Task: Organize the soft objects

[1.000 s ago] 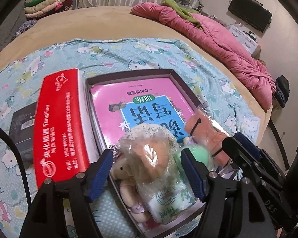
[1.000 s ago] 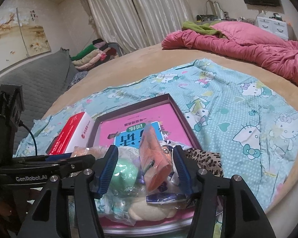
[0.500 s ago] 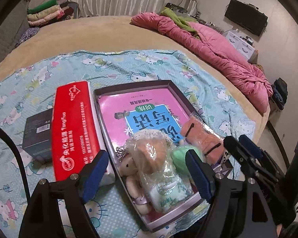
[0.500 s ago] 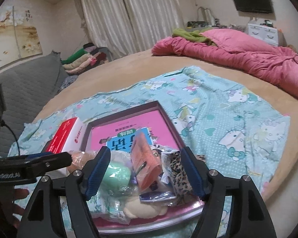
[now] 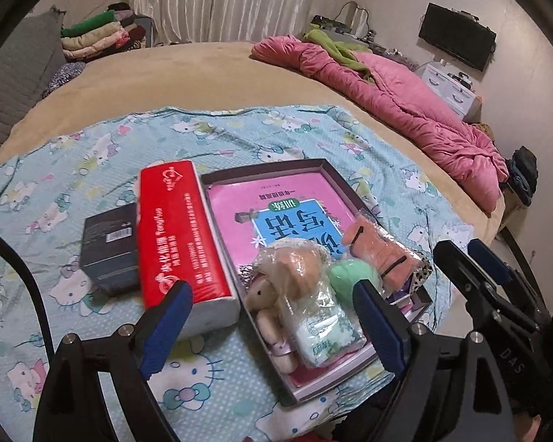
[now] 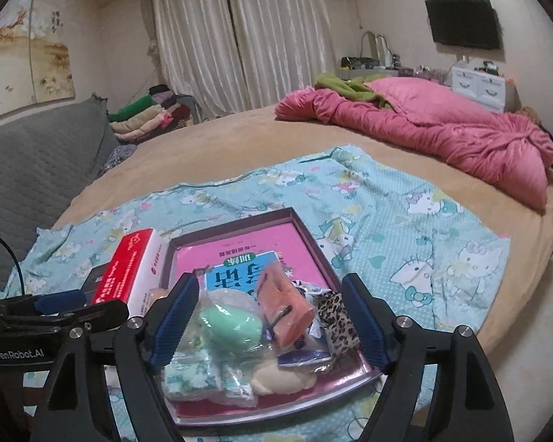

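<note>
Two grippers opening above the filled box

Both grippers are hovering over the shallow box (image 5: 354, 199), and both are holding nothing. The left gripper (image 5: 272, 326) is opening its jaws, and the bagged plush toy (image 5: 295, 276) is lying below them, not pressed by the pads. The right gripper (image 6: 269, 322) is opening its jaws too, above the orange soft item (image 6: 284, 311) and the green soft ball (image 6: 232, 326).

The soft objects are sitting together in the near end of the box, on the pink book (image 5: 272, 202). The box is lying on the cartoon-print sheet (image 5: 221, 136), with the red tissue pack (image 5: 177, 228) touching its wall at 9 o'clock.

I judge that the placing is finished here, so the good way is to let the jaws open fully before lifting away, so no plastic wrap is catching on a pad.

Only the left wrist view is showing the dark small box (image 5: 108, 246) clearly, at 9 o'clock of the red pack. Only the right wrist view is showing the leopard-print pouch (image 6: 337, 322) well, at 3 o'clock of the orange item, and the cream plush part (image 6: 280, 381) at the near edge.
</note>
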{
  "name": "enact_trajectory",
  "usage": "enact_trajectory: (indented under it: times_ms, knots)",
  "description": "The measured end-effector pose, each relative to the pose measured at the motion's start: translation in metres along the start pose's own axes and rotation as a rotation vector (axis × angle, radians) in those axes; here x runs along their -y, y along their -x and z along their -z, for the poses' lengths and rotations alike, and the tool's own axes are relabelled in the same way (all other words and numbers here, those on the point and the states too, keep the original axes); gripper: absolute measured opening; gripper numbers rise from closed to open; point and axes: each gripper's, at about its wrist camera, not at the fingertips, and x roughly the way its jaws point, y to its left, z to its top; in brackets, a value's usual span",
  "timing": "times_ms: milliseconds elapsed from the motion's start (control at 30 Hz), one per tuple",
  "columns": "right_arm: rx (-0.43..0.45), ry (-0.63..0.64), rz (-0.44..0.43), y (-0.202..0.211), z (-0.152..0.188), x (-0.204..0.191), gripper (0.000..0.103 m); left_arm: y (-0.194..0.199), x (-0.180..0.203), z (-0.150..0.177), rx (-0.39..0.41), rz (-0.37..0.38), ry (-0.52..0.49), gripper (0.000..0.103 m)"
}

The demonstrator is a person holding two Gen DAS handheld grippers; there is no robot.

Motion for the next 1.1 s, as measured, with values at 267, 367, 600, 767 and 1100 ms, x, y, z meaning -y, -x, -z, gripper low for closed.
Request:
enact_trajectory:
  times_ms: [267,367,600,767,1100]
  knots:
    - [-0.008,0.064,-0.03,0.023,-0.004,-0.024,0.083,0.029,-0.014,0.005,0.022,-0.056,0.028,0.089]
    - [-0.017,0.096,-0.04,0.033,-0.005,-0.037,0.083,0.041,-0.022,0.013,0.015,-0.073,0.073,0.089]
    - [-0.056,0.12,-0.055,0.05,-0.007,-0.056,0.083,0.064,-0.031,0.028,0.024,-0.111,0.115,0.089]
    - [-0.066,0.136,-0.049,0.061,-0.007,-0.066,0.083,0.078,-0.033,0.039,0.027,-0.122,0.12,0.089]
    - [-0.128,0.195,-0.065,0.078,0.013,-0.072,0.084,0.091,-0.038,0.058,0.023,-0.132,0.157,0.089]
